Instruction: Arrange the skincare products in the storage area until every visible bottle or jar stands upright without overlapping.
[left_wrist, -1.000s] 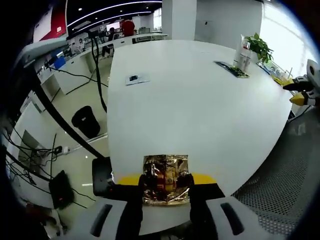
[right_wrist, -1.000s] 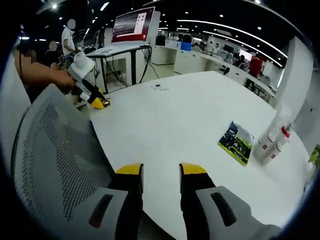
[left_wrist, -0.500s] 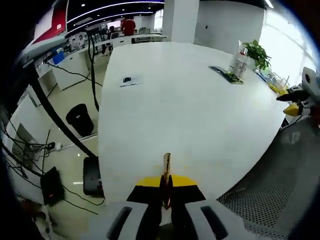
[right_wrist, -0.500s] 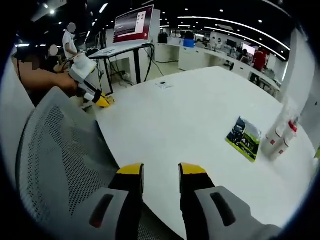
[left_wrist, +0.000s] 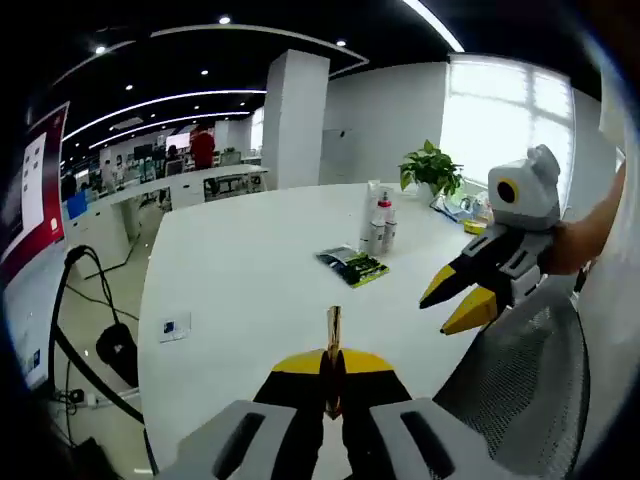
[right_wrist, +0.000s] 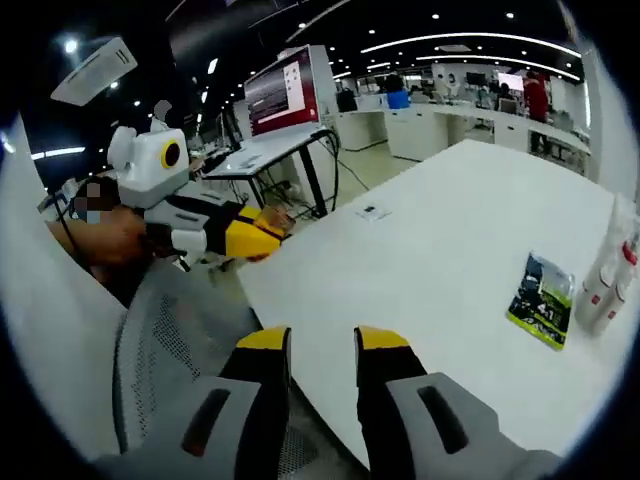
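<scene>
Smooth matt white counter (left_wrist: 250, 270), glossy foil.
Pinching a shiny crinkled foil sachet (left_wrist: 333, 330) edge-on; showing grey mesh chair back (right_wrist: 170, 350).

The table (left_wrist: 260, 270) is looking plain white. The packet (left_wrist: 351, 266) on it is showing green and black. The bottles (right_wrist: 608, 285) are showing white with red caps.

Both grippers, left (left_wrist: 334, 375) and right (right_wrist: 322, 345), have grey bodies, black jaws and yellow tips.

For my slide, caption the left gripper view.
Left hand-held gripper pinching a thin gold foil sachet edge-on above a white table.
</scene>
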